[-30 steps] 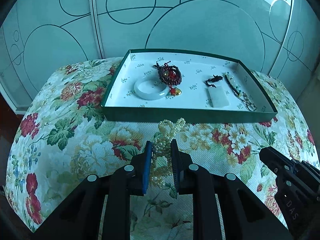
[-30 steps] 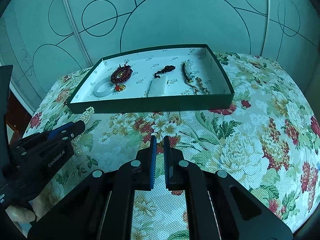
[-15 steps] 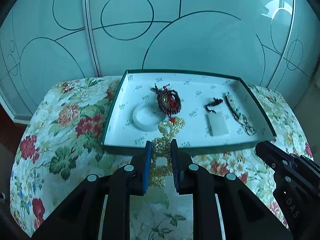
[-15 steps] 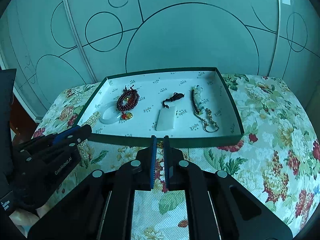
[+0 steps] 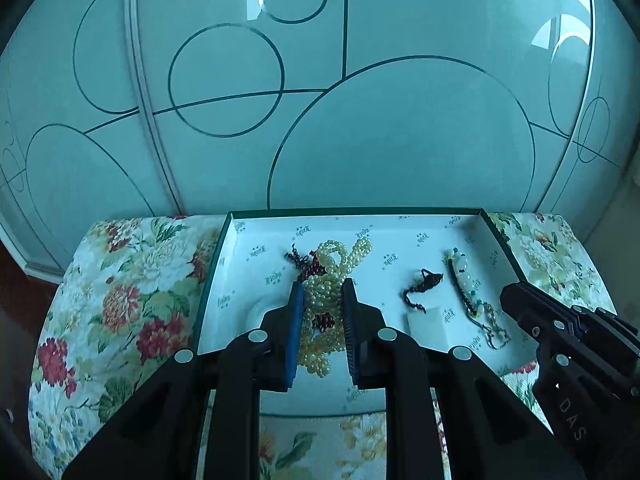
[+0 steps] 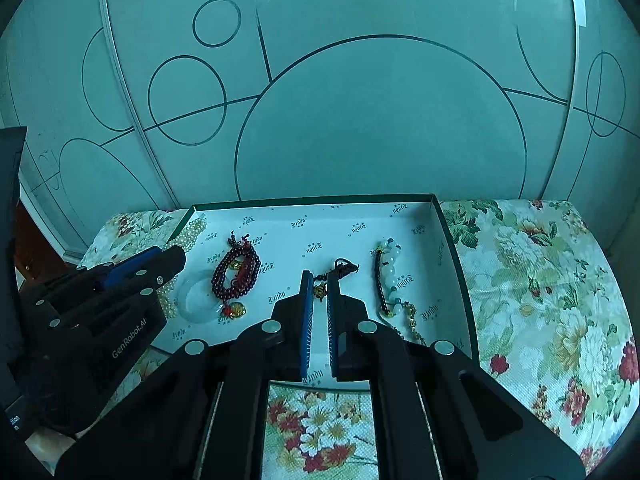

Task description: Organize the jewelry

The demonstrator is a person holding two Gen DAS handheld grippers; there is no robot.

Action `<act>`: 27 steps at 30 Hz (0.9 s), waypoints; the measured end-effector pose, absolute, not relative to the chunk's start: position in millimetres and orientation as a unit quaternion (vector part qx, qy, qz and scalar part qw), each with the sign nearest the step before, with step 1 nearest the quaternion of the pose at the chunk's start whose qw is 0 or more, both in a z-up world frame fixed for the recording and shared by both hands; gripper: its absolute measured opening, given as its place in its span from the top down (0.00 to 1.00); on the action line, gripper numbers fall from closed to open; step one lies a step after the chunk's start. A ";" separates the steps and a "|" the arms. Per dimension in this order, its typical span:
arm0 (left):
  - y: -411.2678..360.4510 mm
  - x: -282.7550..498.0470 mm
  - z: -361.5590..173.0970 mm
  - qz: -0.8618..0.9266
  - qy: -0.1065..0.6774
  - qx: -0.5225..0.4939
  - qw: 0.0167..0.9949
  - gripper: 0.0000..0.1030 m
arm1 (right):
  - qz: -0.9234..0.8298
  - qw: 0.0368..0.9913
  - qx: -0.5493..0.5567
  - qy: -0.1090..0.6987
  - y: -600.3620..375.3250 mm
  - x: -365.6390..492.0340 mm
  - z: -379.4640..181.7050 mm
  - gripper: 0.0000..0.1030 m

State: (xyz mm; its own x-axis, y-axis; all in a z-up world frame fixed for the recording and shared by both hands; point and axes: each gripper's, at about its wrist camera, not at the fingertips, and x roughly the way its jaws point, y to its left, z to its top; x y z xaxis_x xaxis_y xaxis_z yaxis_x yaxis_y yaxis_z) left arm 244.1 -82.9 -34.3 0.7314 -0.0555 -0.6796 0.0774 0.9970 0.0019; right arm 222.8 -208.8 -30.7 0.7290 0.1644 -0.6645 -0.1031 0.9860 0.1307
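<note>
Four pieces already lie in the green tray (image 6: 460, 272), and you are carrying in the fifth: the pearl strand (image 5: 325, 300) hangs bunched between the blue pads of your left gripper (image 5: 322, 312), which are clamped on it. It dangles over the tray's left half, in front of the dark red bead bracelet (image 6: 236, 272) and the pale bangle (image 6: 196, 300) near the tray's left edge. So the step in hand is the placing. Next you need a bare patch of tray floor; the left half looks crowded, so drift toward the near edge or the gap beside the white pendant (image 5: 426, 316), lower until the pearls pool, then part the pads. Watch that a loop does not catch on the red beads. Your left gripper points forward and steeply down over the near rim. Your right gripper (image 6: 318, 312) sits alongside at the same slant, jaws together on nothing, over the tray's middle.
</note>
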 end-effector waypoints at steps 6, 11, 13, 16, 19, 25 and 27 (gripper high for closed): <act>-83.9 266.9 -46.1 -0.025 0.366 0.020 0.930 0.81 | 0.065 0.927 0.039 0.368 -209.0 246.0 -43.9 0.93; -79.1 279.6 -57.5 -0.013 0.370 0.020 0.929 0.81 | 0.056 0.923 0.041 0.378 -210.2 261.0 -57.9 0.93; -78.8 282.9 -62.8 -0.010 0.375 0.022 0.927 0.81 | 0.052 0.921 0.039 0.384 -210.8 266.7 -65.0 0.93; -77.9 289.2 -72.3 -0.006 0.384 0.023 0.923 0.81 | 0.047 0.918 0.034 0.393 -211.8 273.8 -75.1 0.93; -78.0 294.4 -79.5 -0.003 0.390 0.022 0.920 0.81 | 0.043 0.915 0.033 0.400 -212.5 278.8 -83.1 0.93; -81.4 301.6 -92.1 -0.010 0.403 0.030 0.915 0.81 | 0.040 0.911 0.030 0.409 -212.8 285.1 -93.4 0.93; -81.5 302.5 -94.0 -0.010 0.403 0.029 0.915 0.80 | 0.040 0.911 0.029 0.410 -212.4 286.5 -95.2 0.93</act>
